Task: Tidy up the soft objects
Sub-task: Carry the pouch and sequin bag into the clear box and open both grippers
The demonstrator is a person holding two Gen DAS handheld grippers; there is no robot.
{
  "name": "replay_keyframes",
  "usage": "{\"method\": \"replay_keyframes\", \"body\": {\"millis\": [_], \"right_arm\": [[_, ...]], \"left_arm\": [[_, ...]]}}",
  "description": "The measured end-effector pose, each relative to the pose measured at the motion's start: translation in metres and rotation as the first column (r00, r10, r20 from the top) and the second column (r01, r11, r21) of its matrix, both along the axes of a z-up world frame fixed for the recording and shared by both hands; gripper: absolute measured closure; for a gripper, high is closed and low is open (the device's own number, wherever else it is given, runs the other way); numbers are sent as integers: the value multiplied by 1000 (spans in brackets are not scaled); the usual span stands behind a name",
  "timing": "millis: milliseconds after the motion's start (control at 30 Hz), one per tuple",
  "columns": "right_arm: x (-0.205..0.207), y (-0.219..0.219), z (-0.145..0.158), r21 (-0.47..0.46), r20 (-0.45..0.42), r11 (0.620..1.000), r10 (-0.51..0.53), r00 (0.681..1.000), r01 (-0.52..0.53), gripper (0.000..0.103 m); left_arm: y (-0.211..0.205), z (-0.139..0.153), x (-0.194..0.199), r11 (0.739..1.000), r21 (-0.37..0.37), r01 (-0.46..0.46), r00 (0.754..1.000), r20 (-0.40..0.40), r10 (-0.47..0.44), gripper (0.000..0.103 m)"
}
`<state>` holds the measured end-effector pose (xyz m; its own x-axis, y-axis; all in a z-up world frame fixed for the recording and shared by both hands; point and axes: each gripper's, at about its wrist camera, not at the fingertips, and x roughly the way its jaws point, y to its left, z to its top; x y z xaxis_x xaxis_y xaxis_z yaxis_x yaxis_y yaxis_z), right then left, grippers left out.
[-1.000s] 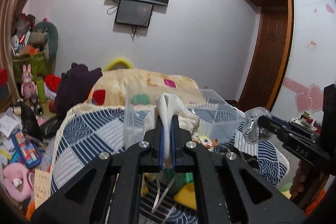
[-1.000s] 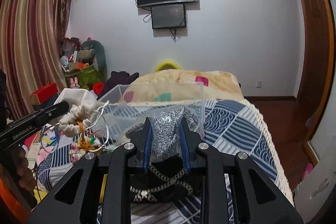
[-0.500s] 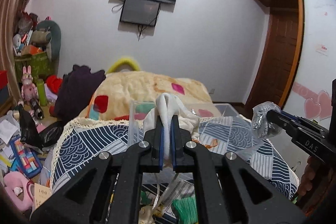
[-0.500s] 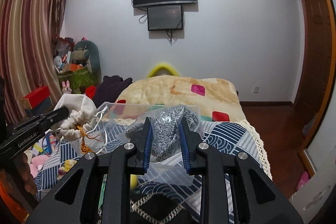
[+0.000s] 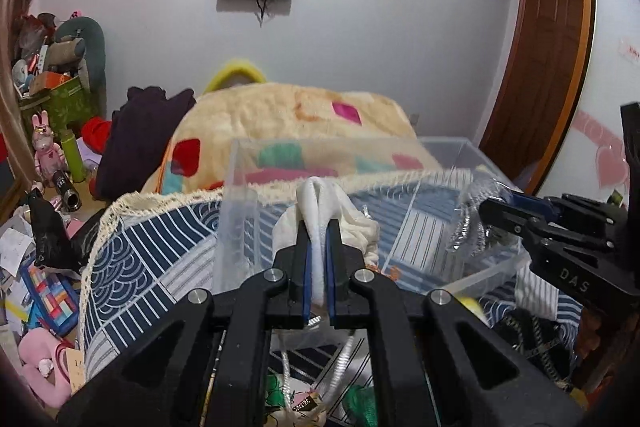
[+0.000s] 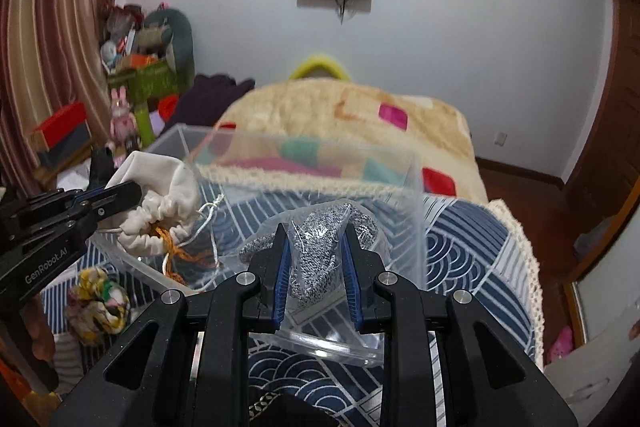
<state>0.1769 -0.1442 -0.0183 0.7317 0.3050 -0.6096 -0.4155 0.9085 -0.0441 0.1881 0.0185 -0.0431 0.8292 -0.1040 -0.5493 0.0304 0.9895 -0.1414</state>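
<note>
My left gripper (image 5: 316, 227) is shut on a white drawstring pouch (image 5: 324, 215) and holds it over the near left part of a clear plastic bin (image 5: 240, 163) on the bed. The pouch (image 6: 160, 195) hangs with orange cord below it in the right wrist view. My right gripper (image 6: 316, 231) is shut on a clear plastic bag of grey knit fabric (image 6: 316, 247), held over the bin's near right side (image 6: 416, 187). The right gripper (image 5: 504, 215) also shows at the right of the left wrist view.
The bin stands on a blue-and-white patterned bedspread (image 6: 460, 247) with a yellow blanket (image 5: 280, 115) behind it. A floral fabric bundle (image 6: 98, 303) lies on the bed at the left. Toys and clutter (image 5: 44, 147) fill the floor at the left.
Both grippers have dropped and moved forward over the bin with their loads. The bin now looms larger and both items hang lower above its opening.
</note>
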Motion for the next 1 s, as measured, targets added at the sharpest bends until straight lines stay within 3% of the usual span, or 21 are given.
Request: {"method": "replay_keyframes", "body": {"millis": [300, 633, 733, 867, 933, 1000], "right_arm": [[3, 0, -2, -35, -60, 999, 23, 998, -25, 79], [-17, -8, 13, -29, 9, 999, 32, 999, -32, 68], [-27, -10, 22, -21, 45, 999, 40, 998, -39, 66], [-44, -14, 34, 12, 94, 999, 46, 995, -47, 52], [-55, -16, 39, 23, 127, 998, 52, 991, -55, 50], [-64, -15, 42, 31, 148, 998, 53, 987, -59, 39]], "left_arm": [[-1, -5, -6, 1000, -12, -12, 1000, -14, 12, 95], [-2, 5, -26, 1000, 8, 14, 1000, 4, -15, 85], [0, 12, -38, 1000, 1, 18, 999, 30, -18, 77], [4, 23, -55, 1000, 0, 25, 998, 61, -25, 67], [6, 29, -65, 1000, 11, 20, 996, 83, -21, 59], [9, 34, -75, 1000, 23, 8, 994, 107, -10, 48]]}}
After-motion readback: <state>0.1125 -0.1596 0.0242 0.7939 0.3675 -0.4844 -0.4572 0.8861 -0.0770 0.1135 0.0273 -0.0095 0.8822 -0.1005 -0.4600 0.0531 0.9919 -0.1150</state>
